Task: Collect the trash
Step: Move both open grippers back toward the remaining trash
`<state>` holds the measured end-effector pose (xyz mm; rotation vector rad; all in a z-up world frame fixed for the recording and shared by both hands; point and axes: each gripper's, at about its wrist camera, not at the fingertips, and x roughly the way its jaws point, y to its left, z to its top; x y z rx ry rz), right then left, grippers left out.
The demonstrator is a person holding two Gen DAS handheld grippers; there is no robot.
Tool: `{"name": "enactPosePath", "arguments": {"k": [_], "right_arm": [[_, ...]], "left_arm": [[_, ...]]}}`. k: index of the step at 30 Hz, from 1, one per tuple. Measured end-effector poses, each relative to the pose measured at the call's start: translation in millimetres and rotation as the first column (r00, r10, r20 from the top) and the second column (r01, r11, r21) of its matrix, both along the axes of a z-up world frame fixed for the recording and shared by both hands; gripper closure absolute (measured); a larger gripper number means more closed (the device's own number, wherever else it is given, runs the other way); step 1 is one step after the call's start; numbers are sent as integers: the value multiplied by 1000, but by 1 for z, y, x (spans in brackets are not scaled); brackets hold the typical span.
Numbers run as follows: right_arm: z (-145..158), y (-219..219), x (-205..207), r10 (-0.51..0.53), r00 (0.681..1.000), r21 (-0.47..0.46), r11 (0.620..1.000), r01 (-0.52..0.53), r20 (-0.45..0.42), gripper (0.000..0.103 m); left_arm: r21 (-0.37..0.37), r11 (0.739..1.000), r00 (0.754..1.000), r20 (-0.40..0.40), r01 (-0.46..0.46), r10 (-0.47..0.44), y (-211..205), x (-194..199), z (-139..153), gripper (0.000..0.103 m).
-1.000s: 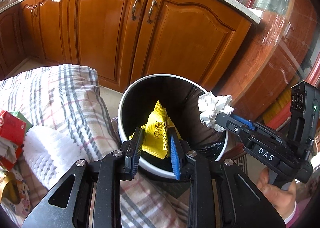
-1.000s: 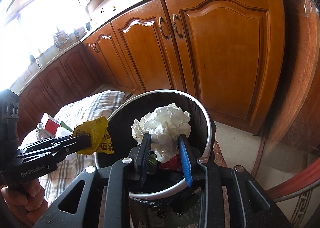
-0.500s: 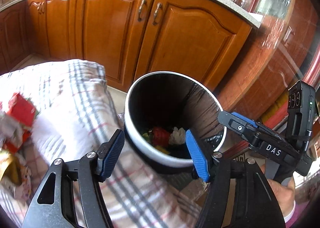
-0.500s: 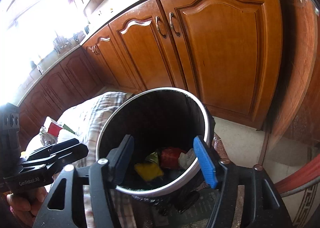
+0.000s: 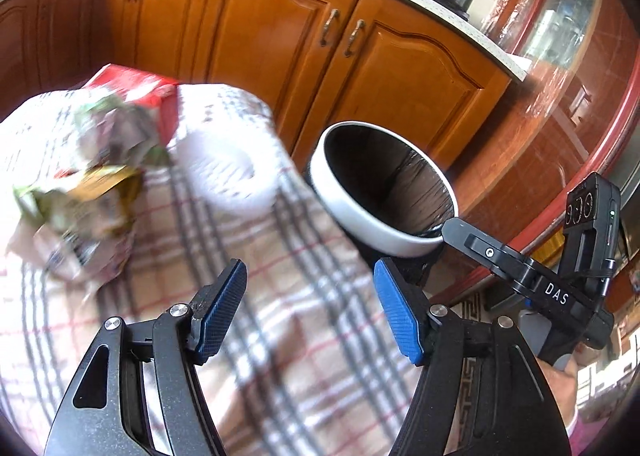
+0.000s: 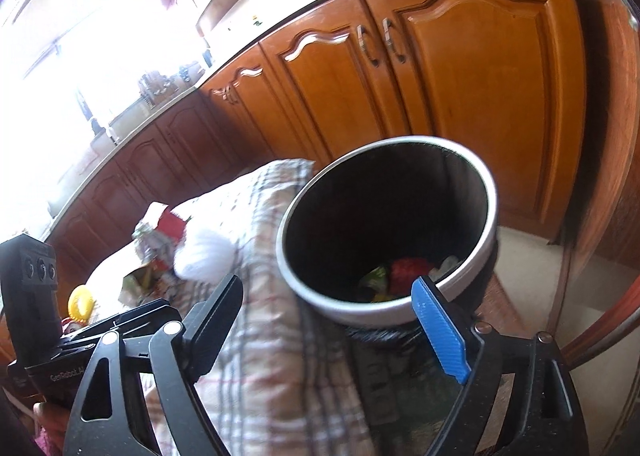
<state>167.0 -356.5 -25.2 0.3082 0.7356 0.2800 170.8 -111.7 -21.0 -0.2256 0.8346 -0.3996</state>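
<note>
Both drops into the bin [image 6: 384, 312] appear complete, and the step in hand is judged to be the return to the remaining litter. The left hand-held gripper [image 5: 310, 312] has just been opening and stands wide with nothing between its blue pads, over the plaid cloth [image 5: 280, 296] at lower centre of its frame. The right hand-held gripper [image 6: 328, 320] has also just been opening; it stands wide and empty at the near rim of the bin. The remaining trash, a blurred heap of wrappers [image 5: 80, 196] with a red carton [image 5: 136, 84], lies on the cloth at the left of the left wrist view, apart from the bin [image 5: 384, 232] at centre right. The next move is judged to call for carrying a gripper to that heap and closing on a single piece. The right wrist view alone shows the bin's bottom, where red, green and pale scraps [image 6: 404, 272] lie, and a yellow object [image 6: 82, 302] at lower left; the left wrist view shows only the dark liner wall, but gives the heap larger.
</note>
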Motion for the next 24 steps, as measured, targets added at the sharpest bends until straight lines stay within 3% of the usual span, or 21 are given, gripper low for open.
{"name": "enactPosePath", "arguments": {"k": [8, 13, 16, 24], "right_arm": [[-1, 40, -12, 78, 997, -11, 997, -78, -7, 13], [-1, 63, -15, 123, 992, -16, 992, -123, 1, 2], [-3, 77, -15, 149, 989, -14, 989, -149, -5, 1], [-8, 109, -8, 196, 981, -39, 980, -196, -9, 1]], "left_arm": [[-10, 997, 997, -3, -75, 75, 46, -27, -5, 36], [-31, 990, 990, -14, -137, 137, 74, -37, -8, 35], [-34, 982, 983, -11, -185, 185, 90, -42, -7, 29], [-57, 945, 947, -31, -321, 319, 139, -40, -9, 28]]}}
